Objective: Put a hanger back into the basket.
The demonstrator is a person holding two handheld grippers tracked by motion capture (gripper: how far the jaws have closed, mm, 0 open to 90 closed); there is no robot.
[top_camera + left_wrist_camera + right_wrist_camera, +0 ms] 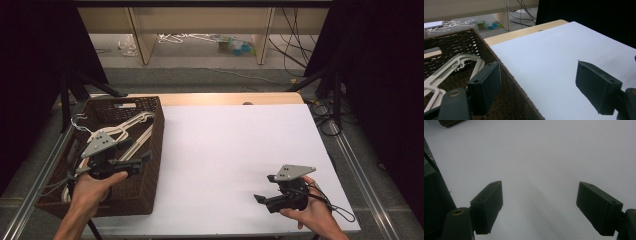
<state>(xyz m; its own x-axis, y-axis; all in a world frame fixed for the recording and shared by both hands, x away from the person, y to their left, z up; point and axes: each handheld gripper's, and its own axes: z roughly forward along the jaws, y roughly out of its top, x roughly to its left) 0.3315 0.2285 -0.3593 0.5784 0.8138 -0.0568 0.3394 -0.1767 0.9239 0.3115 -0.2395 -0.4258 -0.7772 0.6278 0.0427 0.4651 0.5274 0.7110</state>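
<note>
1. The left hand-held gripper (142, 162) hangs over the right wall of the brown wicker basket (156, 145), at the left of the worktop (235, 150). Its jaws are spread wide with nothing between them; in the left gripper view one jaw sits over the basket's inside and the other over the white sheet, with the basket's rim between them.
2. The white plastic hangers (127, 129) lie inside the basket, piled toward its far and left part. The left hand (92, 187) and the gripper's grey plate cover the near part of the pile, so how many there are cannot be told.
3. In the left gripper view one hanger (456, 63) shows only as a curved shoulder and part of a bar; the rest is cut off by the picture's left edge and by the near jaw.
4. A thin wire hook (80, 121) sticks up at the basket's left wall; which hanger it belongs to is hard to make out.
5. The right hand-held gripper (260, 199) is held low over the near right part of the worktop, well apart from the basket, jaws released and empty. The right hand (312, 212) is cut off by the picture's bottom edge.
6. In the right gripper view a dark corner of the basket (449, 122) just shows at the top left, cut off by the edge. A dark shape at that view's left edge cannot be identified.
</note>
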